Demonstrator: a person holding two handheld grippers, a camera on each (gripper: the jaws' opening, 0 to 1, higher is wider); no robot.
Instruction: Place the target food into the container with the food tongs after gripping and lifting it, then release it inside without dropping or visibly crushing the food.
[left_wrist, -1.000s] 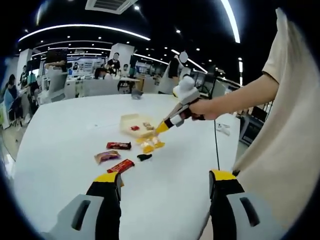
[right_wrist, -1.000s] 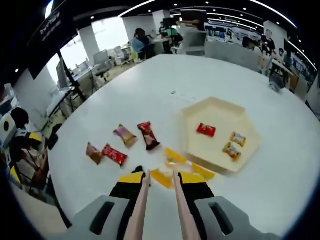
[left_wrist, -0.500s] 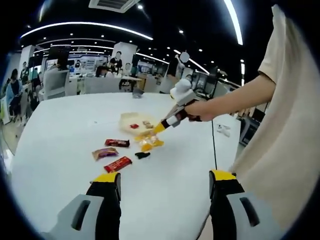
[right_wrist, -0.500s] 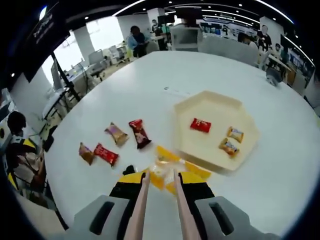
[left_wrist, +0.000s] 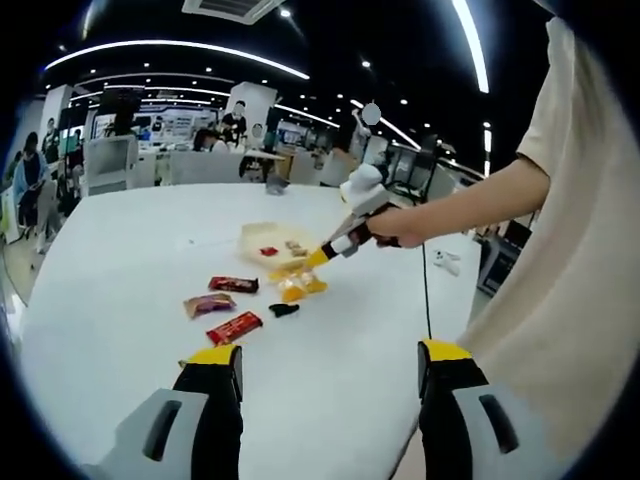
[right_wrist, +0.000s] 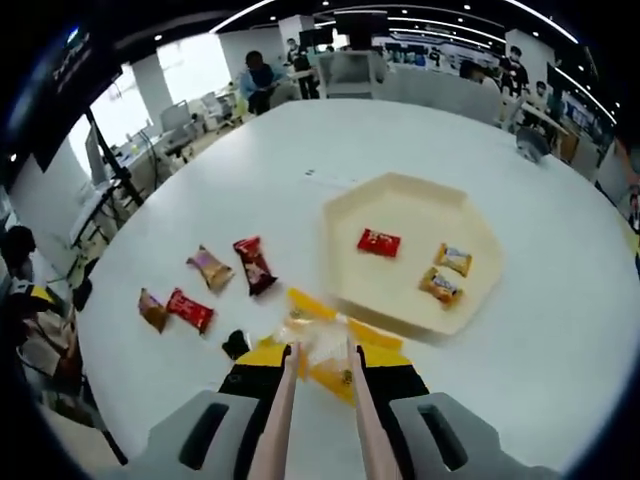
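Left gripper view: the left gripper (left_wrist: 325, 385) points forward over a round white table (left_wrist: 120, 240), its two yellow-tipped jaws spread wide apart with nothing between them. Further out, a person's hand (left_wrist: 395, 228) holds the right gripper (left_wrist: 318, 256) angled down toward the table. At its tip is a clear yellow snack packet (left_wrist: 298, 287). Just behind the packet sits a beige hexagonal tray (left_wrist: 262, 238) with small wrapped sweets inside. To the left of the packet lie a dark red wrapper (left_wrist: 233, 284), a brownish wrapper (left_wrist: 208, 305) and a red wrapper (left_wrist: 235, 327), with a small black item (left_wrist: 284, 310) beside them.

Right gripper view: the right gripper (right_wrist: 318, 352) has its jaws nearly together, pressing a pair of flesh-coloured food tongs (right_wrist: 278, 420). The tong tips pinch the clear yellow snack packet (right_wrist: 322, 352), which sits just short of the tray (right_wrist: 345, 212), overlapping its near edge. Whether it is lifted off the table I cannot tell. Inside the tray lie a red sweet (right_wrist: 379, 242) and two orange-wrapped sweets (right_wrist: 452, 259). To the left, on the table (right_wrist: 280, 140), are the dark red wrapper (right_wrist: 251, 264), the brownish wrapper (right_wrist: 209, 267), the red wrapper (right_wrist: 189, 309), a small brown wrapper (right_wrist: 152, 309) and the black item (right_wrist: 236, 343).
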